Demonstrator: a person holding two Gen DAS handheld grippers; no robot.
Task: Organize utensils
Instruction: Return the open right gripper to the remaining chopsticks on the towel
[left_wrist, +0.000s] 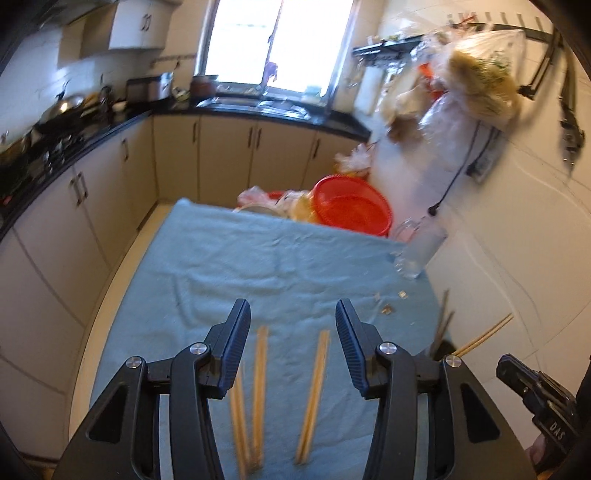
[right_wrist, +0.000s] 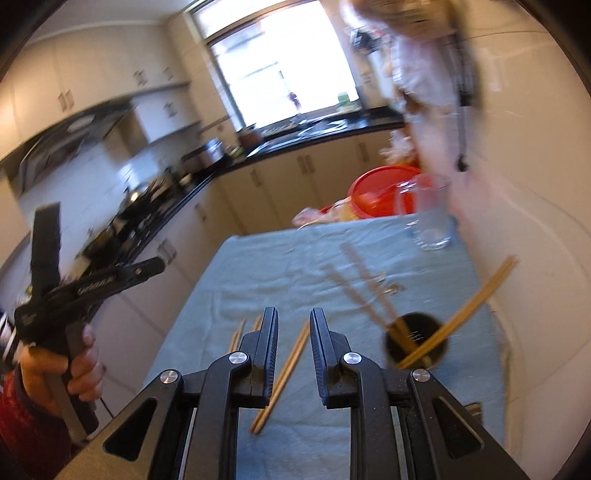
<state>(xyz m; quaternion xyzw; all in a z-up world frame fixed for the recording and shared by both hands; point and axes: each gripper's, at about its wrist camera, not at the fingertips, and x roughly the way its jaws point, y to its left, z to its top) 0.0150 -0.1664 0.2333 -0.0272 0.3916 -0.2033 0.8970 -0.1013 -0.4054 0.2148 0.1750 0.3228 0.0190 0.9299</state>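
Observation:
Wooden chopsticks lie on the blue cloth (left_wrist: 280, 258). In the left wrist view, one pair (left_wrist: 313, 398) and two more sticks (left_wrist: 258, 398) lie below my open, empty left gripper (left_wrist: 291, 314). A black holder cup (right_wrist: 415, 341) stands at the table's right side with several chopsticks (right_wrist: 465, 314) leaning in it; it shows partly in the left wrist view (left_wrist: 441, 349). My right gripper (right_wrist: 293, 315) is open a narrow gap, empty, hovering above a chopstick pair (right_wrist: 284, 376). The left gripper also shows in the right wrist view (right_wrist: 74, 288), held in a hand.
A clear glass (left_wrist: 417, 247) stands at the table's far right corner, also in the right wrist view (right_wrist: 430, 214). A red basin (left_wrist: 351, 205) and plastic bags sit beyond the far edge. Kitchen cabinets and a counter (left_wrist: 110, 129) run along the left; a white wall lies right.

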